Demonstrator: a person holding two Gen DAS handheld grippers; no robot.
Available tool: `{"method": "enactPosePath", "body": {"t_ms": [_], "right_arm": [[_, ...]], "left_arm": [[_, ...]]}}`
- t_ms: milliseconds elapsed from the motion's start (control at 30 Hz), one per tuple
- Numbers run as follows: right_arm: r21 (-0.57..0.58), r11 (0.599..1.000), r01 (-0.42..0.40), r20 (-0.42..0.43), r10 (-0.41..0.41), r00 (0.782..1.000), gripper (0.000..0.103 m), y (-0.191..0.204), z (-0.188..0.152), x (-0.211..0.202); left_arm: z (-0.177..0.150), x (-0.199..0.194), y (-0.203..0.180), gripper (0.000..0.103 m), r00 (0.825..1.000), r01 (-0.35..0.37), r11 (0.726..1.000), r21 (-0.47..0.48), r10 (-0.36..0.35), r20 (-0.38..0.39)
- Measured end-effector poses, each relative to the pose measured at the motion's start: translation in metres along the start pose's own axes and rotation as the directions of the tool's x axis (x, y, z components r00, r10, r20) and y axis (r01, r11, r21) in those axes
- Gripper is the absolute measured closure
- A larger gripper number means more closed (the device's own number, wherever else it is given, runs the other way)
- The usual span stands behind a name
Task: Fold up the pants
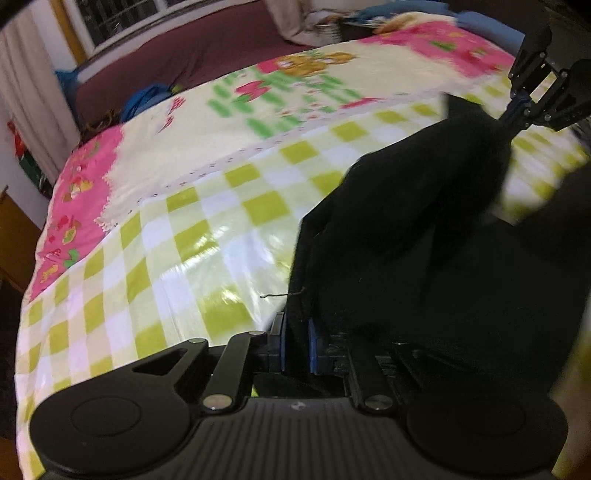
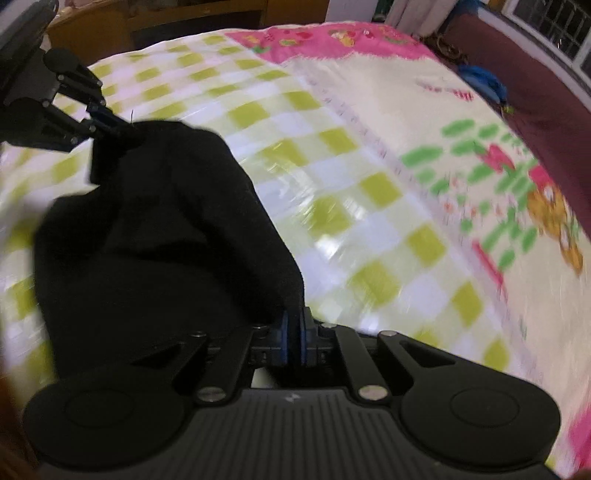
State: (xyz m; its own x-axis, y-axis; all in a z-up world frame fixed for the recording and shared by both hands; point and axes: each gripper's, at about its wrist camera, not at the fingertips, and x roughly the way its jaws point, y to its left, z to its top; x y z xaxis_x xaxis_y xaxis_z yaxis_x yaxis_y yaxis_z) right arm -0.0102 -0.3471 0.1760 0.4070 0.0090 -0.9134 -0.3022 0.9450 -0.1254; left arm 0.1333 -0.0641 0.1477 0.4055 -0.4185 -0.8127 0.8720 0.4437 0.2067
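The black pants (image 1: 424, 229) hang bunched between my two grippers, above the bed's checked green and white cover (image 1: 177, 236). My left gripper (image 1: 296, 341) is shut on one edge of the pants, the cloth pinched between its blue pads. My right gripper (image 2: 293, 341) is shut on the opposite edge of the pants (image 2: 166, 236). The right gripper also shows at the top right of the left wrist view (image 1: 511, 116), and the left gripper at the top left of the right wrist view (image 2: 123, 129). Both views are motion-blurred.
The bed cover has a pink cartoon-print border (image 1: 77, 199) and a cream middle panel (image 2: 424, 122). A maroon sheet (image 1: 177, 51) and a blue cloth (image 1: 144, 98) lie at the far side under a window. Wooden furniture (image 2: 159, 18) stands beyond the bed.
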Motion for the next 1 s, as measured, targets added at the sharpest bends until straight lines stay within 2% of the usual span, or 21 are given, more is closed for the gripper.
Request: {"method": "enactPosePath", "body": {"t_ms": [100,167,233,300,333,467,533,600,667,733,867,933,1000], "right_arm": [[0.041,0.999,-0.032,-0.076,0.035,0.997,0.101,0.041,-0.048,-0.021],[0.127,0.987,-0.098,-0.171,0.119,0.978,0.103,0.066,-0.083,-0.006],[0.182,0.975,-0.125,-0.222,0.165,0.961,0.103,0.084,-0.111,0.017],[0.222,0.966,-0.134,-0.282,0.196,0.939,0.103,0.095,-0.128,0.045],[0.211,0.97,-0.121,-0.286,0.18,0.941,0.102,0.1,-0.128,0.052],[0.03,0.992,-0.124,-0.169,0.127,0.977,0.095,0.112,-0.099,0.049],[-0.073,0.991,-0.117,-0.092,0.11,0.99,0.094,0.122,-0.079,0.047],[-0.163,0.979,-0.125,-0.039,0.12,0.992,0.086,0.136,-0.061,0.051],[-0.223,0.963,-0.154,0.014,0.161,0.987,0.066,0.153,-0.045,0.058],[-0.28,0.944,-0.173,0.055,0.196,0.979,0.059,0.172,-0.035,0.068],[-0.37,0.918,-0.143,0.114,0.197,0.974,0.053,0.207,-0.021,0.094],[-0.364,0.926,-0.103,0.124,0.158,0.98,0.055,0.218,-0.015,0.108],[-0.327,0.939,-0.106,0.108,0.148,0.983,0.084,0.219,-0.007,0.116]], "left_arm": [[-0.028,-0.018,-0.046,0.077,0.998,-0.037,0.994,0.099,0.042,-0.044],[-0.051,-0.012,-0.076,0.076,0.993,-0.011,0.99,0.144,0.027,-0.116],[-0.07,0.001,-0.091,0.076,0.984,0.005,0.992,0.127,0.018,-0.178],[-0.08,0.008,-0.096,0.074,0.98,-0.041,0.995,0.094,0.059,-0.192],[-0.081,0.009,-0.096,0.072,0.979,-0.071,0.995,0.075,0.083,-0.187],[-0.081,0.008,-0.102,0.068,0.971,-0.172,0.982,0.076,0.182,-0.156],[-0.082,0.009,-0.114,0.067,0.957,-0.243,0.958,0.15,0.262,-0.123],[-0.084,0.011,-0.124,0.067,0.947,-0.28,0.935,0.216,0.305,-0.096],[-0.089,0.014,-0.13,0.066,0.945,-0.284,0.926,0.248,0.314,-0.091],[-0.095,0.02,-0.133,0.065,0.94,-0.291,0.911,0.292,0.328,-0.088],[-0.102,0.025,-0.136,0.061,0.94,-0.302,0.889,0.344,0.338,-0.05],[-0.1,0.028,-0.132,0.058,0.936,-0.318,0.889,0.329,0.349,-0.038],[-0.096,0.028,-0.12,0.059,0.935,-0.323,0.903,0.283,0.35,-0.051]]}}
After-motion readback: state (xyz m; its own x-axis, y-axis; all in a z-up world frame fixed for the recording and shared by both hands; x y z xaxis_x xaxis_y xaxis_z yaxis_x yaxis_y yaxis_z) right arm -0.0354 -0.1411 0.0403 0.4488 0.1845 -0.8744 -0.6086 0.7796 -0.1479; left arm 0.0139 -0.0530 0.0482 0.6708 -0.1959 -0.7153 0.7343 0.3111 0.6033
